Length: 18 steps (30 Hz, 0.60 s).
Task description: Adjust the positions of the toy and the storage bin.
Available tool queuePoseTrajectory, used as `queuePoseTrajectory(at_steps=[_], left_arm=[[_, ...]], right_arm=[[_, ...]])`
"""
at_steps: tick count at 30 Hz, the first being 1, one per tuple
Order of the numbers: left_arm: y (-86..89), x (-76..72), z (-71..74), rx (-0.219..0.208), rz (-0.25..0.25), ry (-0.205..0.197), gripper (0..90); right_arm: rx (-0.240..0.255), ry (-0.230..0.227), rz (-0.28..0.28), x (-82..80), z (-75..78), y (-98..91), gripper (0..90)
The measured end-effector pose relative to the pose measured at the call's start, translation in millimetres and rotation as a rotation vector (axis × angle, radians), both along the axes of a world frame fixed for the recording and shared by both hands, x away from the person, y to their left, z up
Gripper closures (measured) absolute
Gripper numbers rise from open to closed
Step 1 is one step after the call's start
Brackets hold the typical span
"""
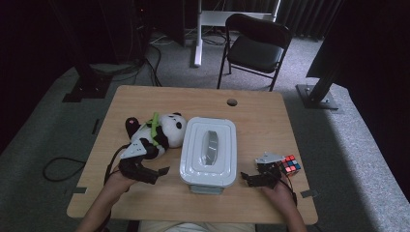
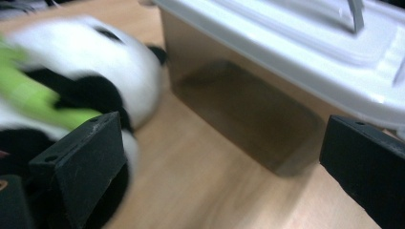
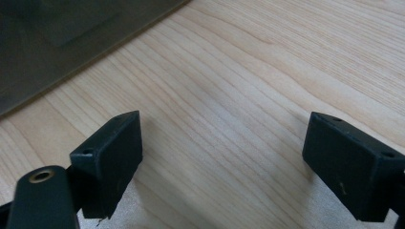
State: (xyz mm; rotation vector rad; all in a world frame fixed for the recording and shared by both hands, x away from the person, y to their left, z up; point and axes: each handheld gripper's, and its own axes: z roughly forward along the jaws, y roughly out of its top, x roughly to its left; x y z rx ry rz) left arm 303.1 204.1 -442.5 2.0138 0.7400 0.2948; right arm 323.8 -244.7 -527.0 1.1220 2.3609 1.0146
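Plush panda (image 1: 162, 131) lies on the table (image 1: 261, 121), head touching the left wall of the lidded box (image 1: 209, 151), body stretching away to the left with a green strap across it. Left gripper (image 1: 153, 174) sits just in front of the panda's near end, jaws spread wide, nothing between them. Left gripper view has one jaw right against the panda (image 2: 90, 81) and the other toward the box (image 2: 248, 109), bare wood between. View is blurred, so contact with the plush can't be confirmed.

Right gripper (image 1: 251, 178) rests low on the table right of the box, also spread and empty; its own view shows bare wood (image 3: 229, 95) between the jaws and the box wall (image 3: 57, 43) at the corner. Cube (image 1: 290, 164) sits just beyond it, untouched.

Handling guess: panda is soft, light, squashy; it will deform under the jaws, not slip much, and won't break. Best hold looks like the narrow middle of the body or a limb, where the jaws can close around stuffing. The head looks too round and wide, and would likely pop out. Box lid is on, handle flat on top.
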Motion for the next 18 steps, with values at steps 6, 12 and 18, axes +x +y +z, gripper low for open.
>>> queuePoseTrajectory(at_steps=[6,12,18], left_arm=[[-6.5,-0.7,-22.2,0.032,-0.007,0.016,2.1],[-11.0,-1.2,-39.7,0.050,-0.032,0.024,2.1],[-11.3,3.9,-57.8,0.082,-0.023,0.059,2.1]], right_arm=[[0.001,0.002,-0.003,-0.4,0.0,0.2,13.1],[0.001,0.002,-0.003,-0.4,0.1,0.2,13.1],[0.000,0.000,-0.001,-0.2,0.0,0.0,13.1]])
